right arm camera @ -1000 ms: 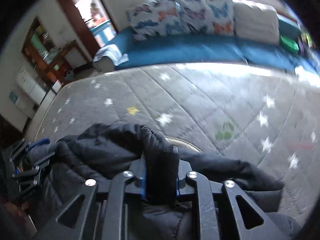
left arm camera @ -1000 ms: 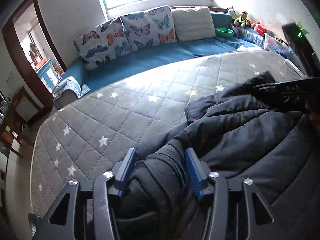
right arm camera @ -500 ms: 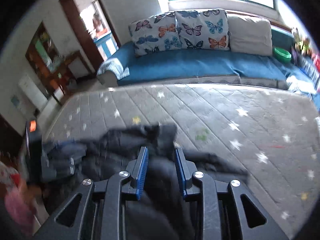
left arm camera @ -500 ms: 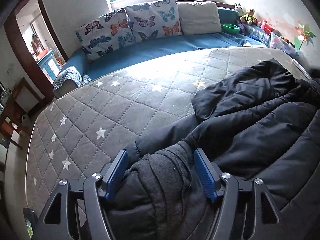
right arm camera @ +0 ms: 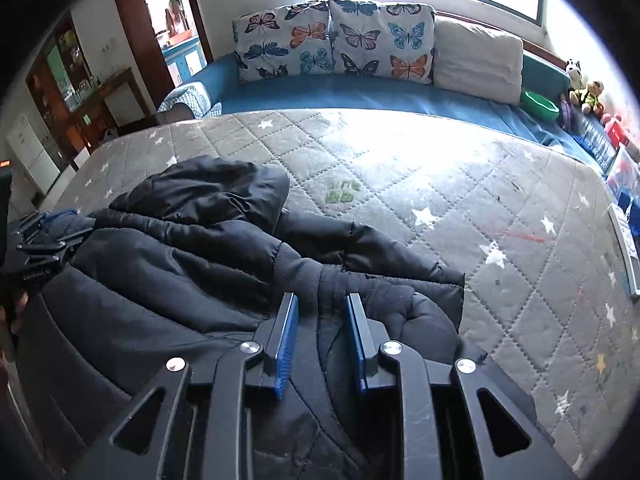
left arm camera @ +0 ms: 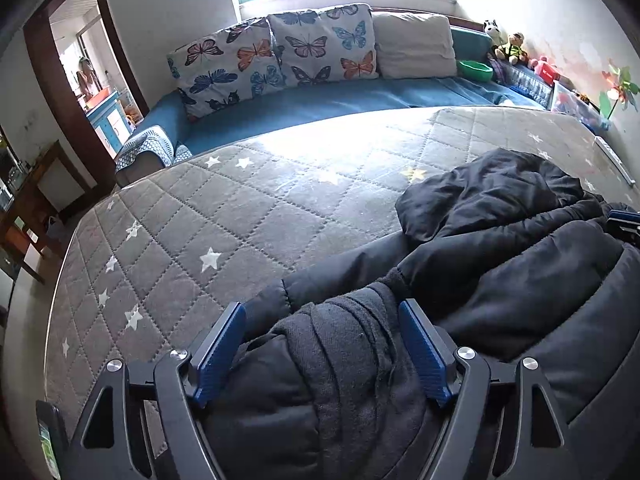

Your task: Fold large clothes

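Note:
A large black padded jacket [left arm camera: 500, 272] lies bunched on the grey star-patterned mattress [left arm camera: 248, 216]. My left gripper [left arm camera: 322, 320] is open, its blue pads wide apart around the jacket's ribbed cuff end [left arm camera: 344, 336]. In the right wrist view the jacket [right arm camera: 192, 256] lies on the mattress [right arm camera: 460, 184] with its hood [right arm camera: 216, 188] toward the sofa. My right gripper [right arm camera: 322, 316] is open, blue pads either side of a fold of the jacket. The left gripper shows at the left edge [right arm camera: 36, 236].
A blue sofa [left arm camera: 340, 100] with butterfly cushions [left arm camera: 276, 56] and a beige pillow runs along the mattress's far side. Toys and a green bowl [left arm camera: 474, 70] sit at the far right. A doorway and wooden furniture stand at the left.
Both grippers have opened wider and let the jacket down. The right gripper has lowered the lifted part onto the mattress, and the jacket now lies spread out.

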Tool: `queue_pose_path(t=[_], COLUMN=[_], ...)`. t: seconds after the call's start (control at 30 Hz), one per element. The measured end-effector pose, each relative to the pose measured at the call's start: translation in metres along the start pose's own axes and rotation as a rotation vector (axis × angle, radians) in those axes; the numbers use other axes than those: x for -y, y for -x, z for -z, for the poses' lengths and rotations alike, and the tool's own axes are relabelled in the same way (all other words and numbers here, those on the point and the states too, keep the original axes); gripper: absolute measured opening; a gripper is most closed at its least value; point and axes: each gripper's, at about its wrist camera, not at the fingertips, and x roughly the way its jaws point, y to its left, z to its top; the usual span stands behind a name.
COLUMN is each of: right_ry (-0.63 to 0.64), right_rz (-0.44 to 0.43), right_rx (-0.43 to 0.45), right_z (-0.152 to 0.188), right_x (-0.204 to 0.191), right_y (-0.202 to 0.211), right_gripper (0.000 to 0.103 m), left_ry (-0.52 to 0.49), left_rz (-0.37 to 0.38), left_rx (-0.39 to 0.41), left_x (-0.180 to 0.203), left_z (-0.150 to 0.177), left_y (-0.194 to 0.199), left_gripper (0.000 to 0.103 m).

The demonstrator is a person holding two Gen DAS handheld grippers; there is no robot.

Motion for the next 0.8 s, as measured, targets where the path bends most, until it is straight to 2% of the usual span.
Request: queue_pose_path(t=[0.2, 0.3, 0.43, 0.53, 0.6, 0.7, 0.8], right_ry=[0.055, 0.064, 0.149, 0.183, 0.189, 0.176, 0.150], right_rz=[0.081, 0.051, -0.042, -0.082, -0.063, -0.034, -0.038], right_rx=[0.012, 0.041, 0.051, 0.031, 0.003, -0.073, -0.093], right_z=[-0.006, -0.011, -0.015, -0.021, -0.022, -0.021, -0.022], right_x=[-0.015, -0.033, -0.074, -0.094, -0.099, -0.094, -0.087], right_y=[0.017, 0.037, 0.047, 0.029, 0.012, -0.022, -0.031], right_gripper=[0.026, 0.029, 0.029, 0.029, 0.029, 0.028, 0.028], left_ry=[0.003, 0.005, 0.000, 0.002, 0.009, 0.020, 0.023], left_rz=[-0.020, -0.032, -0.042, -0.038, -0.032, -0.022, -0.022], left_rx=[0.003, 0.006, 0.008, 0.006, 0.004, -0.002, -0.005], left_x=[0.000, 0.001, 0.003, 0.002, 0.002, 0.002, 0.002], left_z=[0.000, 0.001, 0.000, 0.000, 0.000, 0.000, 0.000], left_y=[0.001, 0.002, 0.002, 0.001, 0.001, 0.000, 0.000], left_gripper=[0.088, 0.089, 0.090, 0.090, 0.090, 0.090, 0.090])
